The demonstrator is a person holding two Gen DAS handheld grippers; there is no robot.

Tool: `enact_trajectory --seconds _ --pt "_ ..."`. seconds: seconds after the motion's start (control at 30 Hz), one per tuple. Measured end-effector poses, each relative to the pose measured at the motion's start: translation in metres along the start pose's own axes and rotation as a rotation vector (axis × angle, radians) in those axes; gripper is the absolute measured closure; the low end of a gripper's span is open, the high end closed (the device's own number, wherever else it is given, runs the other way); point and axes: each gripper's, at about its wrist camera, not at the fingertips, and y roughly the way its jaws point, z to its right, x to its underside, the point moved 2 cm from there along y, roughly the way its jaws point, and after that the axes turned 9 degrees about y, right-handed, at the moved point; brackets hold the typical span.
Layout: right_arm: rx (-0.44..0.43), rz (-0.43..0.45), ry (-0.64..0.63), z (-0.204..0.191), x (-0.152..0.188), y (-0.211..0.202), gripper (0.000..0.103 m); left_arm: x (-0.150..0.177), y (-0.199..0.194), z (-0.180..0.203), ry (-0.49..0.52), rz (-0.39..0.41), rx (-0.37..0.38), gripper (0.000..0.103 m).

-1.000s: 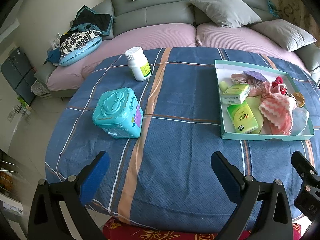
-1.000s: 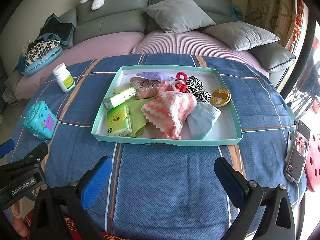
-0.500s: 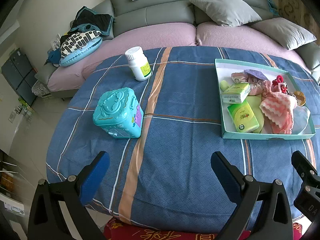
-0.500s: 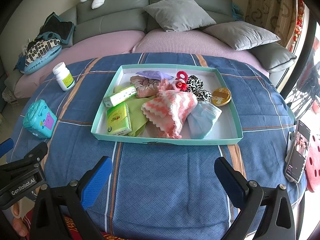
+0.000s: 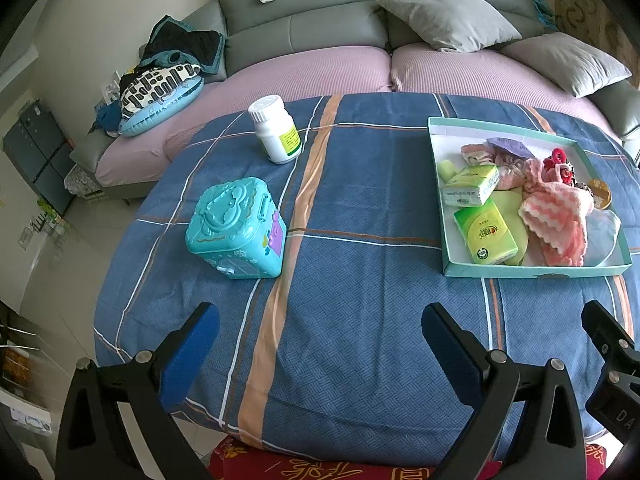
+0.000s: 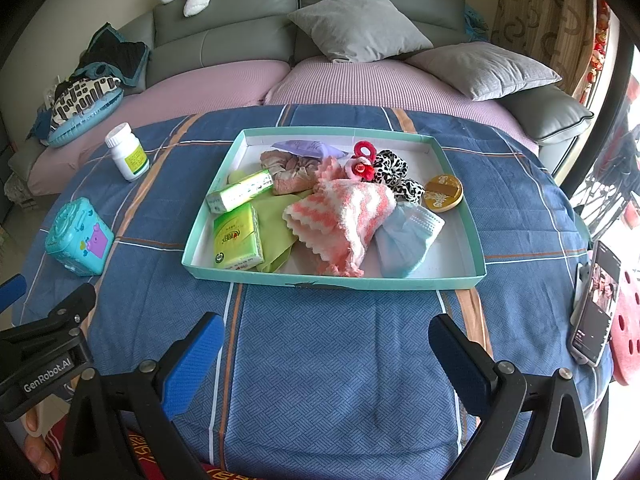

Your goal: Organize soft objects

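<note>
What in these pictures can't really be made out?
- Green cloth, right view: the tissue pack and pink towel cover much of it.
- White bottle label, both views: print too small.
- Phone, right view: screen too small and angled.
- Right tongs, left view: cut off by the frame edge.
- Teal box: contents hidden; shut.

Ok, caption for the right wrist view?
Open right gripper hovers before the teal tray of soft items on the blue tablecloth.
</note>
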Motion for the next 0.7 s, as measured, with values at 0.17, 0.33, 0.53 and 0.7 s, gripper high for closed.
enact_trajectory --seconds 0.17,0.33,0.53,0.7 --pt "0.000 0.000 -0.001 -0.0003 -0.0005 -0.0005 0.000 -0.0007 -0.0001 0.0010 0.005 0.002 0.005 0.002" --pt "0.000 -0.001 -0.002 -0.0003 0.0000 0.0001 0.000 -0.0012 -0.0046 0.0034 0.017 0.023 -0.011 0.002" --pt "0.000 -0.002 -0.003 -0.0004 -0.0001 0.0003 0.000 -0.0014 -0.0061 0.0033 0.021 0.031 -0.019 0.002" --pt "-0.001 -0.002 -0.001 -0.0004 -0.0002 0.0002 0.000 -0.0013 -0.0098 0.0043 0.024 0.048 -0.037 0.002"
